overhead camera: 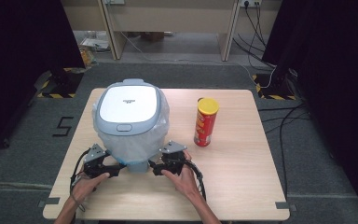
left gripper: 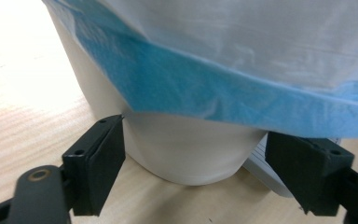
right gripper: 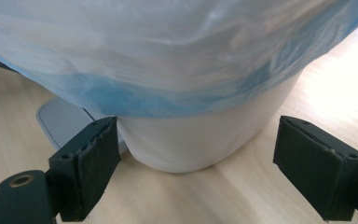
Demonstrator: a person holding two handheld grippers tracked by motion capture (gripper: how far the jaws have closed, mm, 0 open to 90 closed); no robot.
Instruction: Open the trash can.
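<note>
A pale grey pedal bin (overhead camera: 128, 109) with a white lid stands at the table's left, lined with a translucent bag (overhead camera: 137, 140) that has a blue hem. My left gripper (overhead camera: 115, 169) sits at the bin's front left foot, and my right gripper (overhead camera: 155, 167) at its front right. In the left gripper view, the left gripper (left gripper: 201, 142) is open, its jaws on either side of the bin's white base (left gripper: 182, 158) under the blue hem (left gripper: 205, 93). The right gripper (right gripper: 201, 133) is likewise open around the base (right gripper: 191, 149) in its own view.
A red chips can (overhead camera: 206, 122) with a yellow lid stands upright right of the bin. The bin's ribbed grey pedal (right gripper: 63, 119) lies low on the wooden table (overhead camera: 242, 168), between the two grippers. Cables and desk legs are on the floor behind.
</note>
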